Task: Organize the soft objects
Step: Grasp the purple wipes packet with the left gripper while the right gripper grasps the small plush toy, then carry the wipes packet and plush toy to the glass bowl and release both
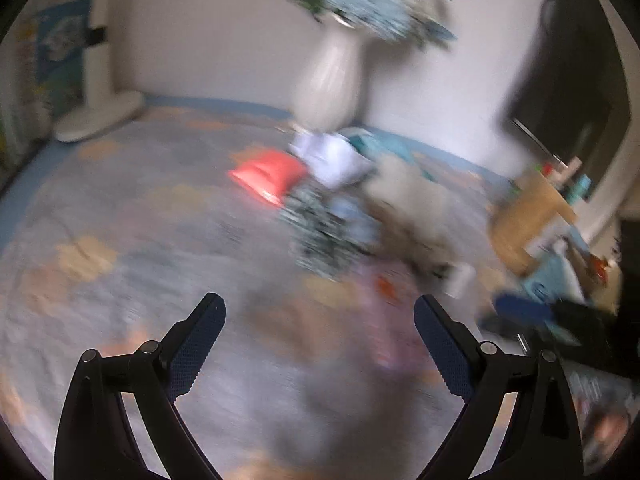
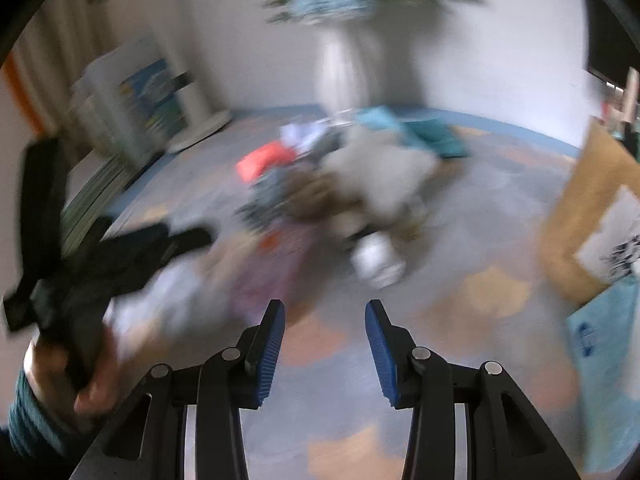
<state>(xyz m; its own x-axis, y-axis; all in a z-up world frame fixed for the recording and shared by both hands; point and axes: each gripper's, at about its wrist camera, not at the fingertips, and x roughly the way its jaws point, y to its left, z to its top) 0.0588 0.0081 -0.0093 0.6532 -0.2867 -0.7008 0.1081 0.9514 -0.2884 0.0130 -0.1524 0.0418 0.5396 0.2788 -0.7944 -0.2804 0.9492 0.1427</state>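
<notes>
Both jaws gape wide, holding nothing: left gripper (image 1: 320, 316) and right gripper (image 2: 325, 312), with ribbed blue pads. Ahead on the patterned rug (image 1: 120, 220), a blurred heap of soft fabrics (image 1: 340, 200) lies before a white fluted vase (image 1: 332, 80).

The soft things lie heaped together on the patterned floor mat (image 1: 120, 208), all badly blurred. A red cushion (image 1: 268, 176) sits at the heap's 10 o'clock edge, a pale lilac-white piece (image 1: 332, 156) just beside it at 12. A dark speckled cloth (image 1: 316, 232) lies crumpled at 7 o'clock, touching a large grey plush lump (image 1: 412, 204) at 3. Teal fabric (image 2: 432, 132) spreads behind the grey lump, against the far wall.
</notes>
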